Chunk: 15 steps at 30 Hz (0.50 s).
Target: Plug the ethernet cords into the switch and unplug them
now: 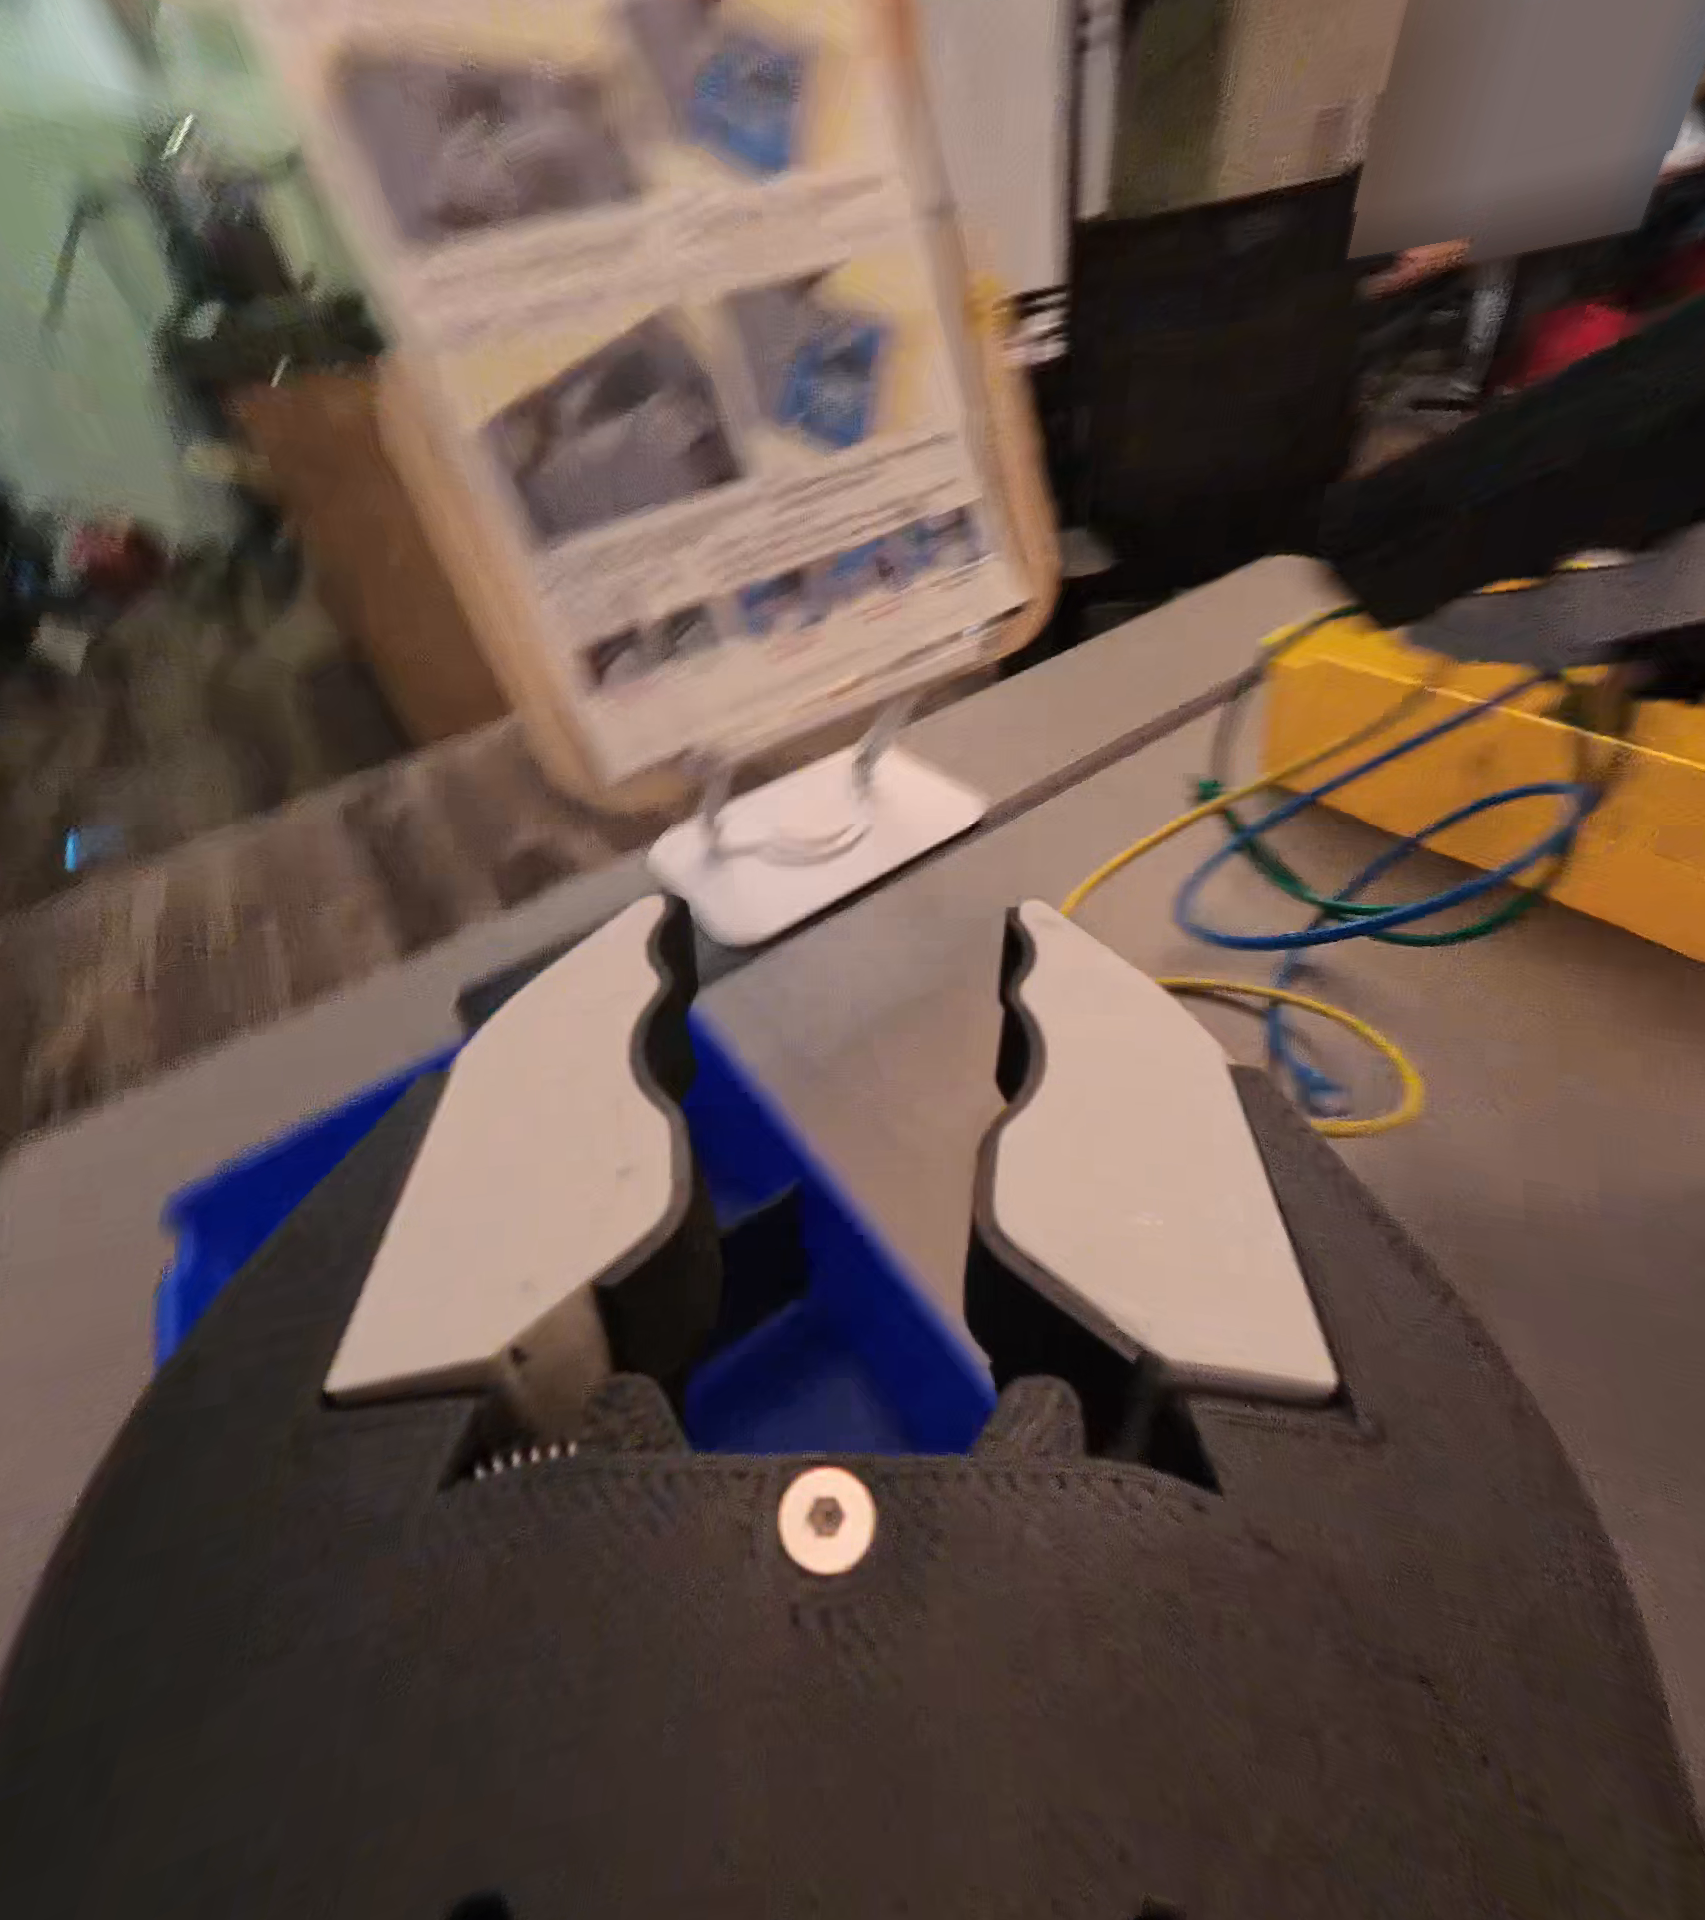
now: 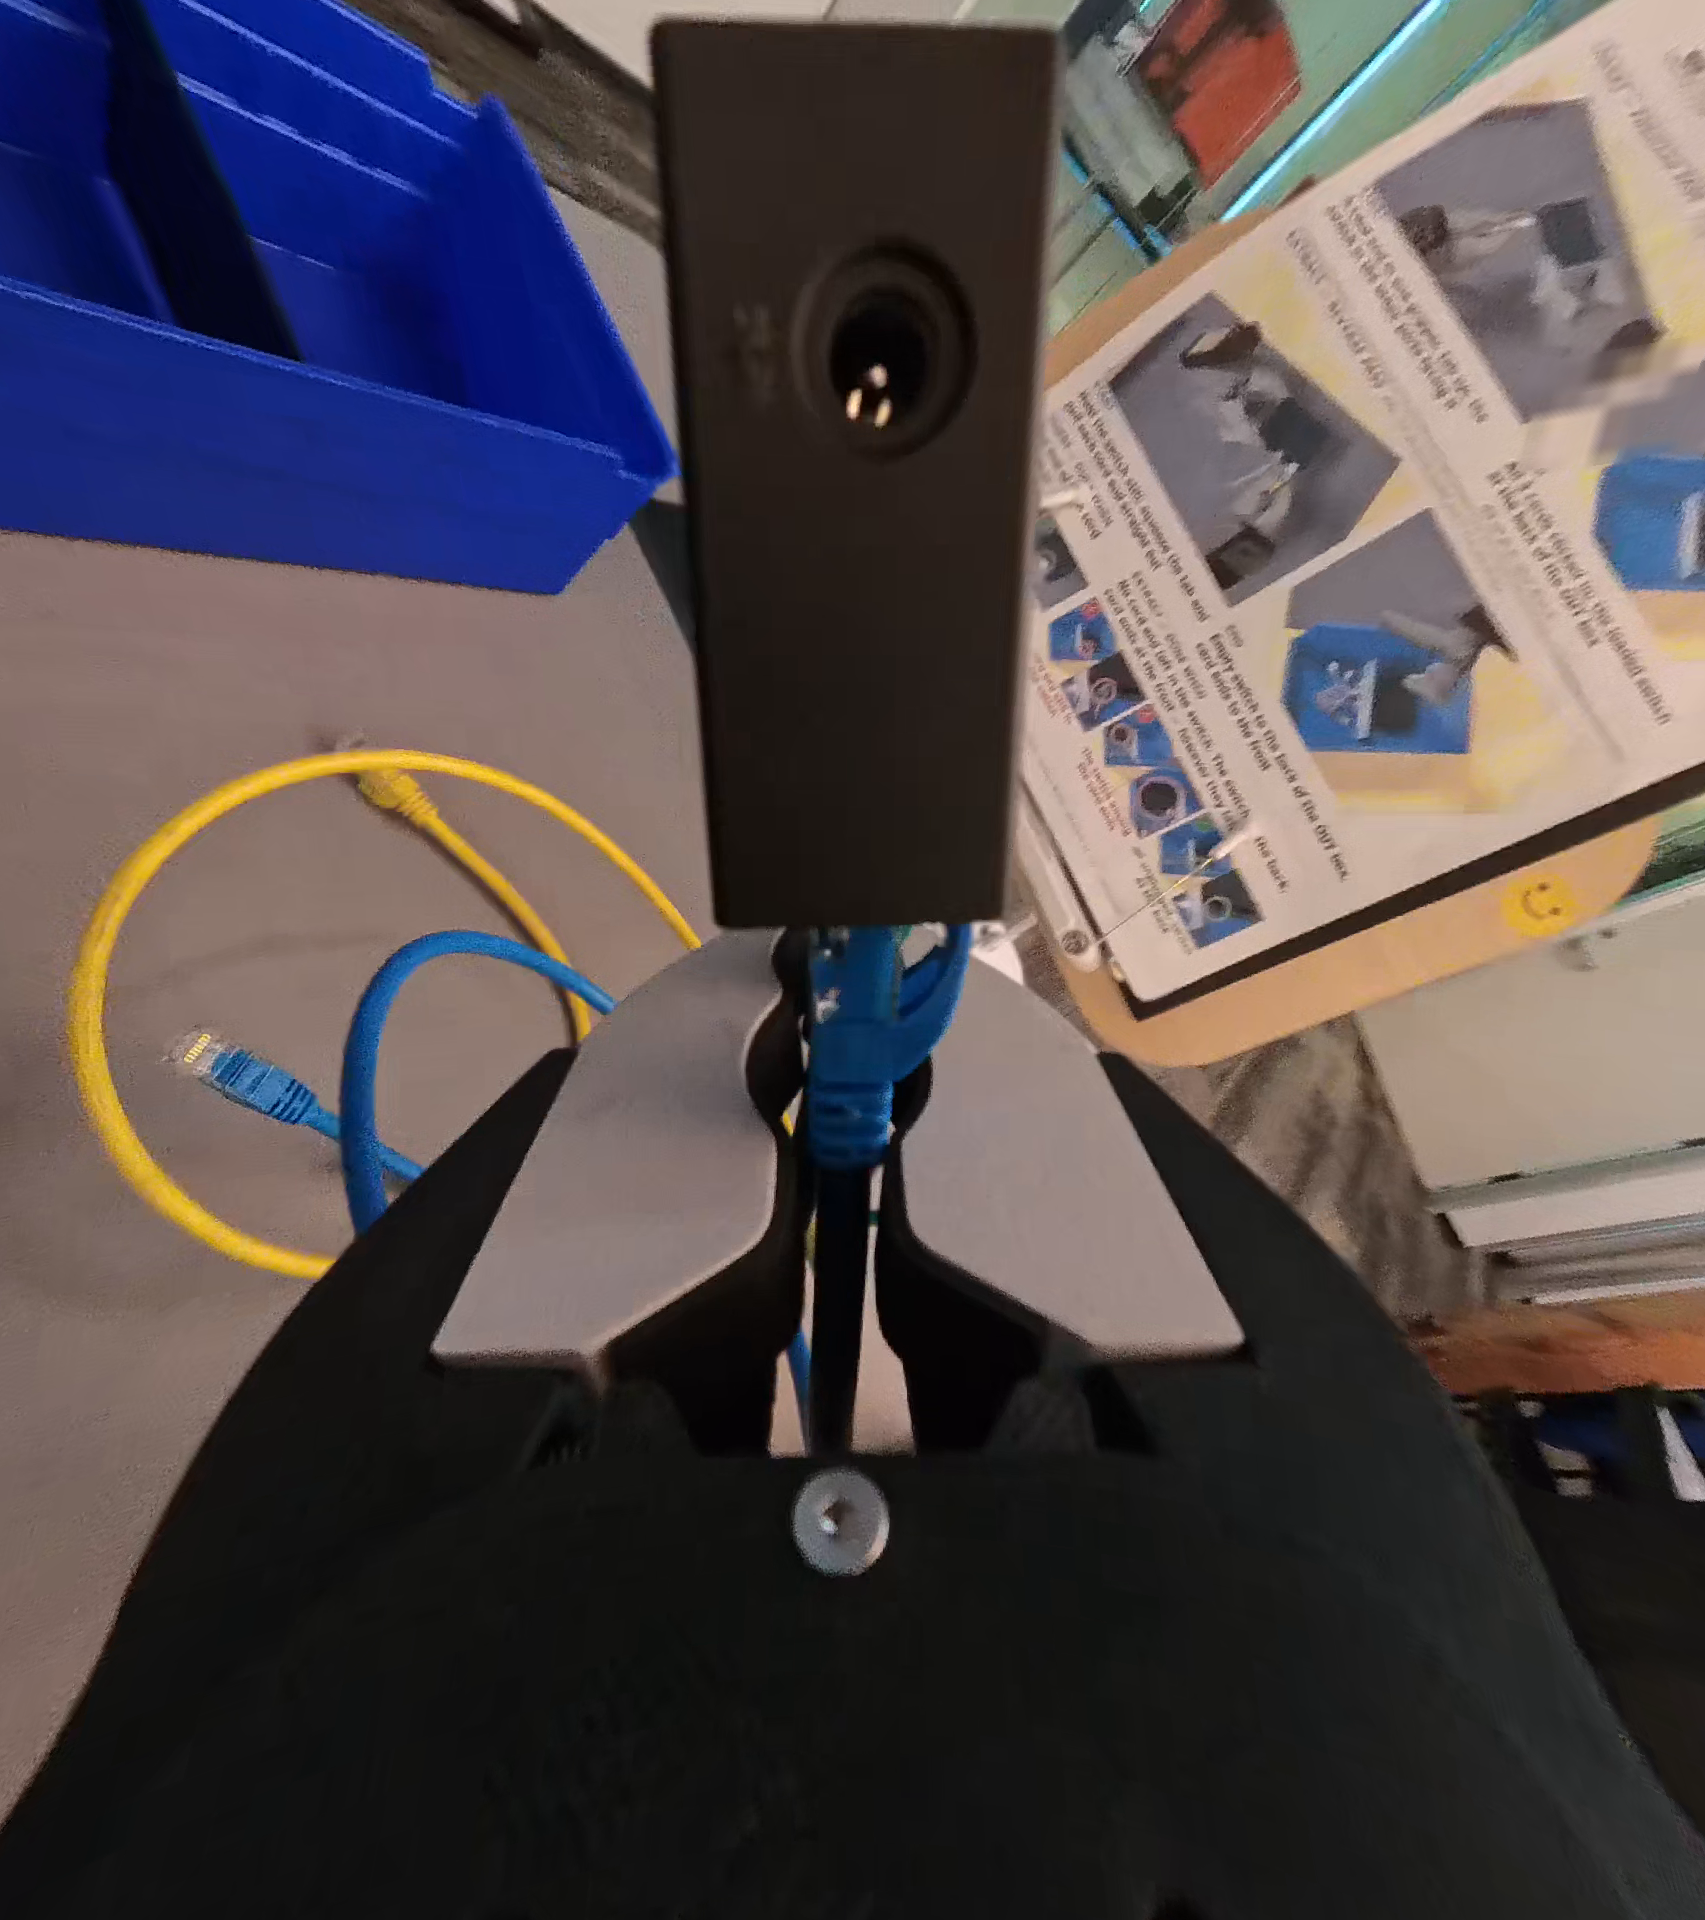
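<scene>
Blue bin [image 2: 235,457], yellow cord [image 2: 100,997], blue cord [image 2: 365,1081], black switch [image 2: 858,468].

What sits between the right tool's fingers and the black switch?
A blue cord's plug, pinched by the right tool, reaching up to the switch; right wrist view.

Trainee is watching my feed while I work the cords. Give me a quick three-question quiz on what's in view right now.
1. True or false: the left gripper holds a cord.
2. What colour is the held cord that the right gripper pinches at the black switch? A yellow, B blue, C red.
3. Fill the gap: the loose yellow cord lies in a loop on the grey ____.

Key: 1 false, its fingers are open and empty; 2 B; 3 table.
</scene>
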### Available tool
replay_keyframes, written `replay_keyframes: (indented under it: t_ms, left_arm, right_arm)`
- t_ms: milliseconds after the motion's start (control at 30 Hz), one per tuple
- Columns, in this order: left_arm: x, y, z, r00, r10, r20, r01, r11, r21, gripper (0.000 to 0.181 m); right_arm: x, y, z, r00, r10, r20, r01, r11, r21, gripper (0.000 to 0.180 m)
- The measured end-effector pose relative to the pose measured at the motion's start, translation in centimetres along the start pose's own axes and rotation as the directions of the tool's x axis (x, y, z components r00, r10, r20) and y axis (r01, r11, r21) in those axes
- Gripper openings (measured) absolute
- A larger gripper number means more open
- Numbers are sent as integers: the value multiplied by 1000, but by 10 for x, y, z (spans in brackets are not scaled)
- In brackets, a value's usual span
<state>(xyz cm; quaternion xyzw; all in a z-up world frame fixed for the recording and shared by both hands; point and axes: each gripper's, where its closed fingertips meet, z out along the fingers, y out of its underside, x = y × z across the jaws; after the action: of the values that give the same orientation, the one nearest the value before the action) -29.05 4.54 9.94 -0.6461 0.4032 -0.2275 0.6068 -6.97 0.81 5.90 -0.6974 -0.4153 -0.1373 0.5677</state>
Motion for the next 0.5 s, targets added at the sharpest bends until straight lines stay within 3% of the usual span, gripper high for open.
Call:
replay_keyframes:
  t_ms: [100,200,333,433,500]
  left_arm:
    - [67,-31,30,922,386,20,-386,922,3,72]
    - [125,-41,57,781,623,-27,-622,782,35,72]
    - [140,-32,84,649,756,-84,-760,650,-20,69]
    - [154,-16,93,585,785,-203,-800,600,14,48]
    - [159,-10,96,536,817,-212,-828,558,57,38]
  right_arm:
    - [-11,-9,5,997,-81,-19,82,996,40,9]
    - [-20,-7,13,986,-159,-40,159,987,-7,9]
    - [-33,-6,19,974,-228,-21,227,973,-30,9]
    - [-35,-7,19,954,-296,-40,294,954,-55,8]
    - [-34,-5,19,944,-326,-49,321,944,-80,9]
